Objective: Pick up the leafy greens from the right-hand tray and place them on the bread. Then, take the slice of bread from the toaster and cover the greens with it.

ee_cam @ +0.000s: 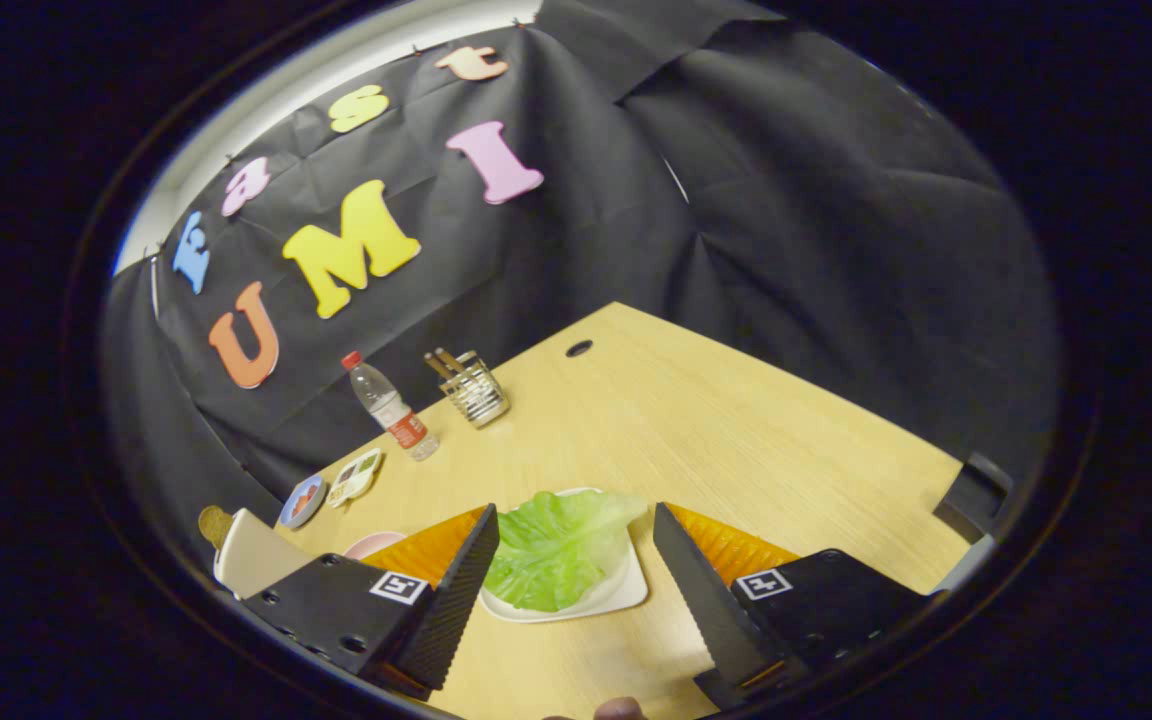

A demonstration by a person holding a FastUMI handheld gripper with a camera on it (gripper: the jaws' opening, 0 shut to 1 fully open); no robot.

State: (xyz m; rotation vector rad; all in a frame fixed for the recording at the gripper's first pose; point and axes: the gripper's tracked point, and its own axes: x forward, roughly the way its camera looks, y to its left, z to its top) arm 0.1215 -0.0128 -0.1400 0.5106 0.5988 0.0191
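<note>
The tool (576,550) is hovering above the desk (736,440) with its two black ribbed fingers (461,590) spread wide and gripping nothing. Between them, just ahead of the tips, the greens (551,545) are lying on a white square tray (616,592), a single pale green crinkled leaf covering most of it. The left finger is overlapping the tray's left edge in the view; whether it is touching the tray cannot be told. The right finger is standing apart from the tray, over bare wood.

Behind the left finger, a white toaster (251,555) is sitting near the desk's left edge, with a brownish piece of bread (213,522) poking out of its top. Beside it, a pink plate (373,543) is peeking out from behind the finger, mostly hidden.

Farther back along the left edge, two small dishes (331,488) are lying side by side. Beyond them, near the far edge, a clear bottle (391,405) with a red cap and red label is standing upright, and next to it a wire holder (474,390) is carrying a few sticks. A dark oval hole (579,348) is showing near the desk's far corner. A black object (976,495) is resting at the right edge.
</note>
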